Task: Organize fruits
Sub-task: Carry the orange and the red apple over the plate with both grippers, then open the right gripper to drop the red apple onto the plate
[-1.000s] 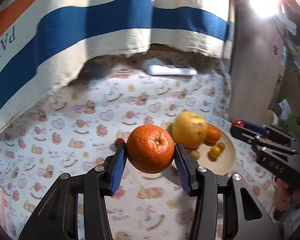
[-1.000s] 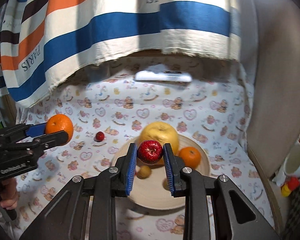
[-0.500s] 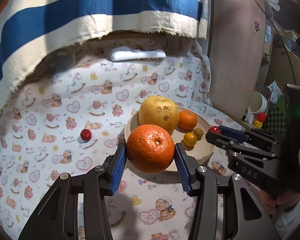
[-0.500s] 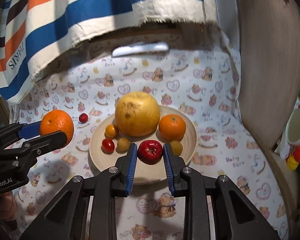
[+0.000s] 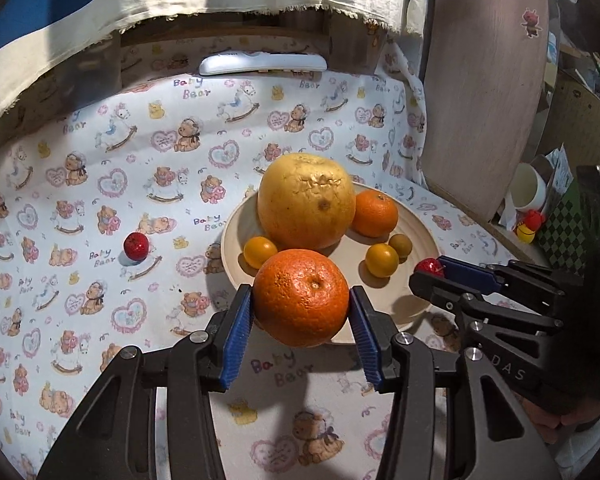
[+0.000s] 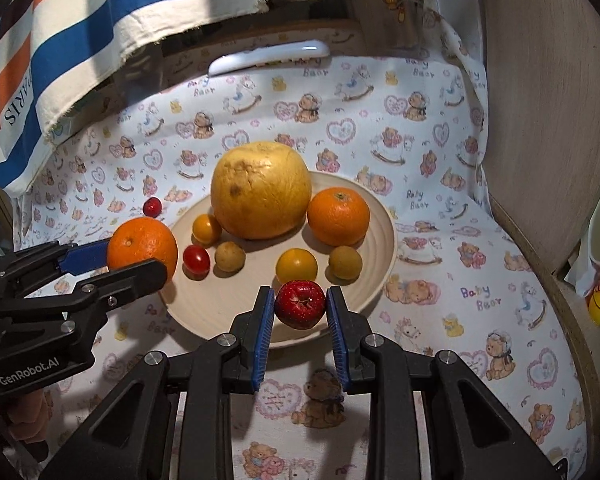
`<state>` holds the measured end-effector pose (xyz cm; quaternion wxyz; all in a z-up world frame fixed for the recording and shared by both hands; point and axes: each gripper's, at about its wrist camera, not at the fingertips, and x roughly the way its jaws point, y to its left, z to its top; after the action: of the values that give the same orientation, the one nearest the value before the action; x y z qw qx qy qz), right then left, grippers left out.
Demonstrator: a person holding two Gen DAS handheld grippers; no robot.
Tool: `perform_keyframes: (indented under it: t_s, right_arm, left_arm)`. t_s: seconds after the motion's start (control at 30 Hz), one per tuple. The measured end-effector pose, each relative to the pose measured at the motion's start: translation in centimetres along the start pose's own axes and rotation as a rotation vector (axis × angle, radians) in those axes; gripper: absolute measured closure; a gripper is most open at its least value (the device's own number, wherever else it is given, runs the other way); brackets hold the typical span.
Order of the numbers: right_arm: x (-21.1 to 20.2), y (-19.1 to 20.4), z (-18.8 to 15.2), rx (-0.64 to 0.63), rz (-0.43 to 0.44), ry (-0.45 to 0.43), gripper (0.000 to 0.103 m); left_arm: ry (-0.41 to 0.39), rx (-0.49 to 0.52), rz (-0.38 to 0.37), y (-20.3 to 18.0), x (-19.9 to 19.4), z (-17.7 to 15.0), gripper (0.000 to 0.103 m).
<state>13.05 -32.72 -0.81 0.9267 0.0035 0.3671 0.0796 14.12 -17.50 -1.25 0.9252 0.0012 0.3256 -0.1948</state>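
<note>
While the left tool (image 5: 301, 330) pinches a large orange (image 5: 301, 297) between its blue pads, the fruit hangs in front of the near left rim of the pale bowl (image 5: 416, 240), clear of the printed cloth (image 5: 100, 184) that covers the desk. The right tool (image 6: 299, 322) is clamped on a small red apple (image 6: 300, 304), which sits above the near edge of the bowl's inside, just in front of a yellow tomato (image 6: 296, 265). In the right wrist view the left tool comes in from the left edge, its orange level with the bowl's left rim and beside a red cherry tomato (image 6: 196, 259). Inside the bowl lie a big yellow pomelo (image 6: 261, 189) at the back, a smaller orange (image 6: 338, 216) to its right, and several small yellow and brownish fruits in front of them. One small red fruit (image 5: 136, 245) lies alone on the cloth, well left of the bowl. A white remote (image 5: 262, 63) rests at the far edge of the cloth, under a striped hanging fabric (image 6: 80, 28).
</note>
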Motion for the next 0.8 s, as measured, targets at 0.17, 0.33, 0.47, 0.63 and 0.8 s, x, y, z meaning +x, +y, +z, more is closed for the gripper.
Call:
perform_keyframes:
  t_s: [0.17, 0.33, 0.47, 0.63, 0.8]
  right_arm:
    - [0.1, 0.0, -0.1, -0.004, -0.011, -0.002, 0.075]
    - [0.1, 0.0, -0.1, 0.002, -0.009, -0.004, 0.075]
    - [-0.1, 0.0, -0.1, 0.009, -0.021, -0.012, 0.064]
    - [-1.6, -0.5, 0.1, 0.029, -0.049, -0.093, 0.040]
    - [-2.1, -1.7, 0.3, 0.081, -0.064, -0.116, 0.040]
  left_arm:
    - [0.007, -0.009, -0.004, 0.3, 0.3, -0.1, 0.056]
    - [0.015, -0.007, -0.007, 0.3, 0.4, -0.2, 0.056]
    - [0.014, 0.005, -0.022, -0.1, 0.3, -0.1, 0.056]
    - [0.045, 0.033, -0.085, -0.9, 0.8, 0.1, 0.056]
    - [0.090, 0.044, -0.118, -1.7, 2.2, 0.4, 0.056]
